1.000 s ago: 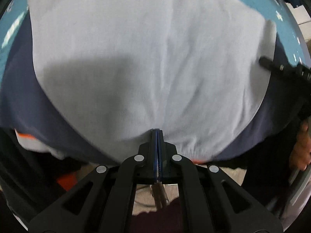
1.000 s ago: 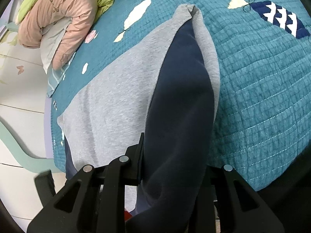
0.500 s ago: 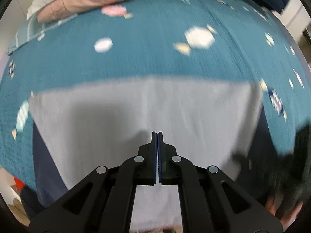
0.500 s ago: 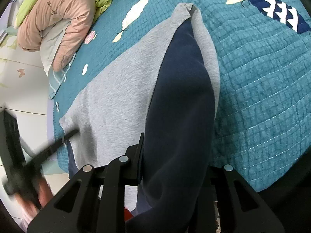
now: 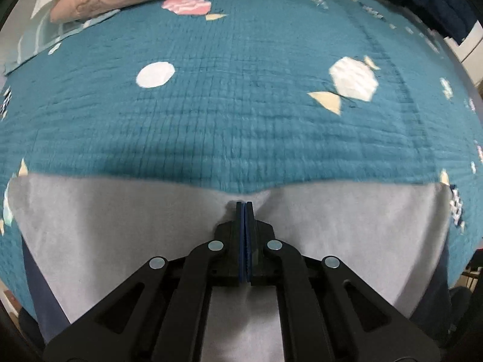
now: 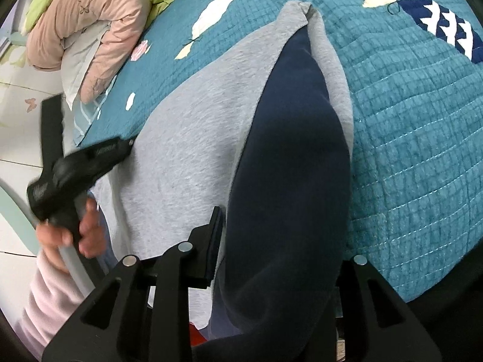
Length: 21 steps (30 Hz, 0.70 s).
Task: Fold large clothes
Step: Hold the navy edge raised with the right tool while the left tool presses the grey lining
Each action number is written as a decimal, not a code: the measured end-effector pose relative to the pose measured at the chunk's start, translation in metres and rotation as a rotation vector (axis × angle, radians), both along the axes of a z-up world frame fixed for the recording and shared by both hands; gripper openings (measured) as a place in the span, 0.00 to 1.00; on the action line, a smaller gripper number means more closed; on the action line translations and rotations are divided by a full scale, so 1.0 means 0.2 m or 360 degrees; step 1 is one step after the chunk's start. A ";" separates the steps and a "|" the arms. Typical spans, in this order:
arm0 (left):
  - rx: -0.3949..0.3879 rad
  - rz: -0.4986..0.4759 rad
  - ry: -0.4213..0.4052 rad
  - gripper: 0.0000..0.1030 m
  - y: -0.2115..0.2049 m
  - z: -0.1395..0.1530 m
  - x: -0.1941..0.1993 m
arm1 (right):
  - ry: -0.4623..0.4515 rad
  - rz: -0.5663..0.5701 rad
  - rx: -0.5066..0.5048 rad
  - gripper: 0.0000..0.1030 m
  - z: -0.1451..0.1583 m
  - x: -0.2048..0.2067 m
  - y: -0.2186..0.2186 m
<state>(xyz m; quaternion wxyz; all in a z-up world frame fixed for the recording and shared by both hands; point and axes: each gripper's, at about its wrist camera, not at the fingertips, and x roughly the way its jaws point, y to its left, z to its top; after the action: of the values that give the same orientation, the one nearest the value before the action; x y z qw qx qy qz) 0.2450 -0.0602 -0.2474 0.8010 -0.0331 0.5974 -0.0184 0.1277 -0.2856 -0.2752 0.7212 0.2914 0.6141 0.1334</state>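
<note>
Left gripper (image 5: 244, 208) has swept back to garment (image 5: 347, 226) edge, fingers clenched, empty; right gripper (image 6: 280, 226) grasps navy sleeve (image 6: 289, 157). Risk: sleeve slips, fold skews.

A bedroom: teal quilted bedspread (image 5: 241, 114), rolled pink duvet (image 6: 90, 27)

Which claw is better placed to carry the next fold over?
Probably the right claw: it grips the navy sleeve of the grey sweatshirt. The left claw looks shut, apparently holding nothing.

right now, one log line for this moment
left gripper: shut, on grey top | right gripper: shut on navy sleeve | quilt
</note>
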 end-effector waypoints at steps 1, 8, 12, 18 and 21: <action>-0.0056 0.0029 -0.0001 0.02 0.02 0.01 -0.04 | 0.0000 -0.0001 -0.0002 0.29 0.00 0.00 0.00; -0.0022 -0.0068 -0.0076 0.02 -0.01 0.08 -0.37 | -0.0009 -0.0008 -0.0034 0.29 0.01 -0.01 0.02; -0.0072 -0.0075 -0.0015 0.02 0.01 0.06 -0.52 | -0.0015 -0.0005 -0.0054 0.29 0.01 -0.02 0.02; -0.0213 -0.0076 0.0086 0.02 0.06 0.02 -0.75 | -0.0018 -0.0015 -0.0058 0.29 0.01 -0.03 0.02; -0.0294 -0.0056 0.0127 0.02 0.11 0.01 -0.82 | -0.0025 -0.0012 -0.0079 0.29 0.01 -0.04 0.02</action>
<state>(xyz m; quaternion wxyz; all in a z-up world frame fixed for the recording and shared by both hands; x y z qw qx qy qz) 0.0815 -0.0384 -0.2459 0.7697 -0.0970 0.6251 -0.0860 0.1197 -0.2814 -0.2729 0.7335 0.2746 0.6105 0.1176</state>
